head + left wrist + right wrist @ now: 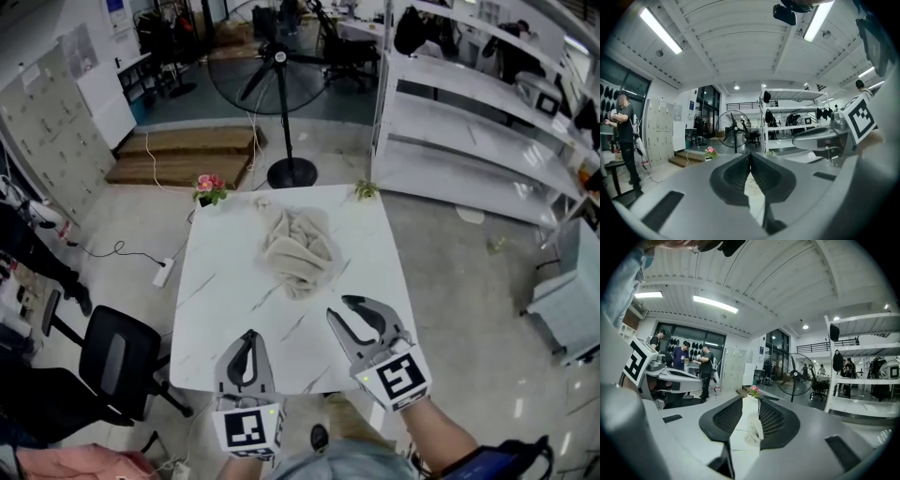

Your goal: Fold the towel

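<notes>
both grippers sit at the bottom of the head view, over the table's near edge. left gripper [249,334] is clenched, its two jaws meeting along a line with nothing between them, as its own view shows. right gripper [338,307] is released, with its jaws apart and empty. in the right gripper view the towel [753,430] shows through the gap, well ahead and untouched.

white shelving rack [469,141] stands on the floor to the right of the table. white marble-patterned table [234,281] fills the middle of the head view. a black floor fan [279,75] stands just beyond its far edge, and a black office chair [112,361] is near its left near corner.

the beige towel [298,248] lies in a crumpled heap on the far half of the table, roughly midway between its sides and well apart from both grippers.

a small pot [206,199] at the far left corner holds pink flowers [209,182]. a green sprig [366,190] sits at the far right corner; its container is too small to make out.
</notes>
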A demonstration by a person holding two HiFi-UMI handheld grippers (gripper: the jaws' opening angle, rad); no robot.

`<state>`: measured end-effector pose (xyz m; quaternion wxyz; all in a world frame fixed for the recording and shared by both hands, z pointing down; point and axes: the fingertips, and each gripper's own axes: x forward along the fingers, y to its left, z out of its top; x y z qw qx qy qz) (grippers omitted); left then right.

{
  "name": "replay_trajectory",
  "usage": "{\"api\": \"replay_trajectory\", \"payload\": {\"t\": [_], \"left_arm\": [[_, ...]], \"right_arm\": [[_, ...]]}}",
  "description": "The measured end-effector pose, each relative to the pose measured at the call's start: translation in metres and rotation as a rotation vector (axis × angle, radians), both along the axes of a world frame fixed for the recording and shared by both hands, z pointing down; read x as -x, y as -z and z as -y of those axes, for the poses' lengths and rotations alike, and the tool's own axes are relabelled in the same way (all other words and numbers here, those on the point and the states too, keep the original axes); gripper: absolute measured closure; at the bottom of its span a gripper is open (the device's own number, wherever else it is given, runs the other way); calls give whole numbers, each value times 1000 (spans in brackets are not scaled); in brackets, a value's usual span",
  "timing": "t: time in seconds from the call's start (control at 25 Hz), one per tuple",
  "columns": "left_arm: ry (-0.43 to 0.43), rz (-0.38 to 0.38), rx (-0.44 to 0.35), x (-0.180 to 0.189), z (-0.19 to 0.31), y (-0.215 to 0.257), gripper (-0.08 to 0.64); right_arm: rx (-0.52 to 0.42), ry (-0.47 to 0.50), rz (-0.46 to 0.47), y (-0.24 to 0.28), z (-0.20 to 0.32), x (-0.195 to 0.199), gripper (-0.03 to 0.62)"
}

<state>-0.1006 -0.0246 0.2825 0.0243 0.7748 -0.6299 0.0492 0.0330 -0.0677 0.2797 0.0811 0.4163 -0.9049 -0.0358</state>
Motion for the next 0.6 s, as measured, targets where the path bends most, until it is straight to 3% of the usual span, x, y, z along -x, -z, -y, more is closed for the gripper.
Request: {"api": "replay_trajectory", "payload": {"t": [0.24, 0.6], "left_arm": [[35, -2, 41, 10, 61, -20, 552], [119, -20, 190, 32, 123, -82, 552]], "right_arm": [[60, 56, -21, -29, 83, 11, 469], [192, 219, -111, -105, 191, 56, 455]]}}
